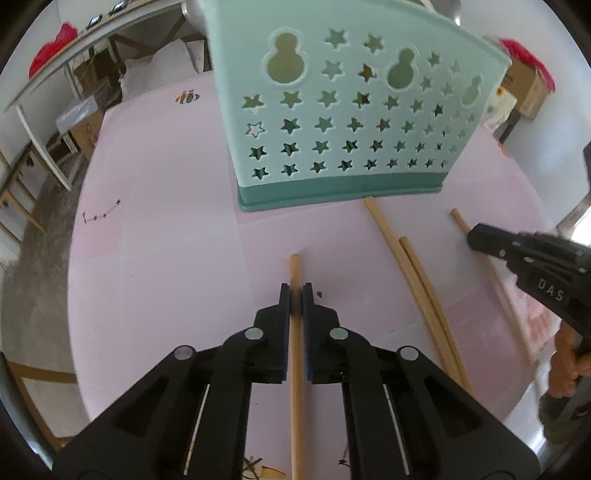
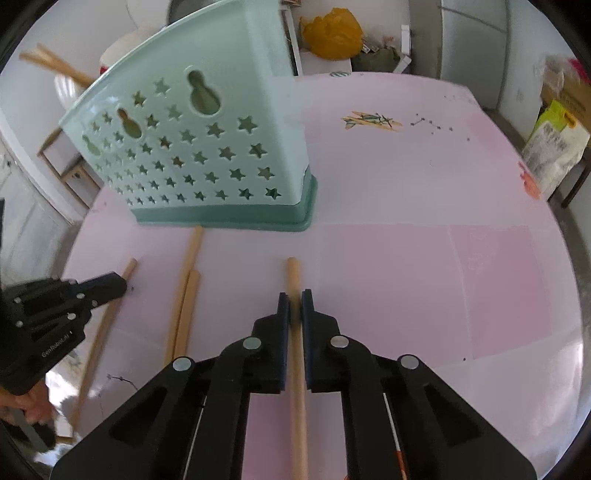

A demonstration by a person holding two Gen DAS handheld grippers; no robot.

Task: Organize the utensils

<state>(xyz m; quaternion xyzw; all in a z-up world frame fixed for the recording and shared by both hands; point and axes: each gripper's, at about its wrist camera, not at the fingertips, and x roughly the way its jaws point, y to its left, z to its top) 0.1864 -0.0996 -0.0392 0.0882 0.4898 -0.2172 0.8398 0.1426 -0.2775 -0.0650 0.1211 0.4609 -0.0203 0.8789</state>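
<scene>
A mint green utensil holder (image 1: 332, 122) with star cutouts stands on the pink table (image 1: 166, 221); it also shows in the right wrist view (image 2: 207, 155). My left gripper (image 1: 296, 295) is shut on a wooden chopstick (image 1: 295, 266) that runs between its fingers. My right gripper (image 2: 295, 302) is shut on another wooden chopstick (image 2: 293, 273). Two loose chopsticks (image 1: 413, 269) lie side by side between the grippers, also seen in the right wrist view (image 2: 186, 291). The right gripper shows in the left wrist view (image 1: 476, 238); the left gripper shows in the right wrist view (image 2: 120, 286).
The pink table mat (image 2: 424, 221) spreads to the right of the holder. A yellow bag (image 2: 332, 33) and boxes (image 2: 554, 136) sit beyond the table. Wooden shelving (image 1: 48, 110) and cardboard boxes stand at the left.
</scene>
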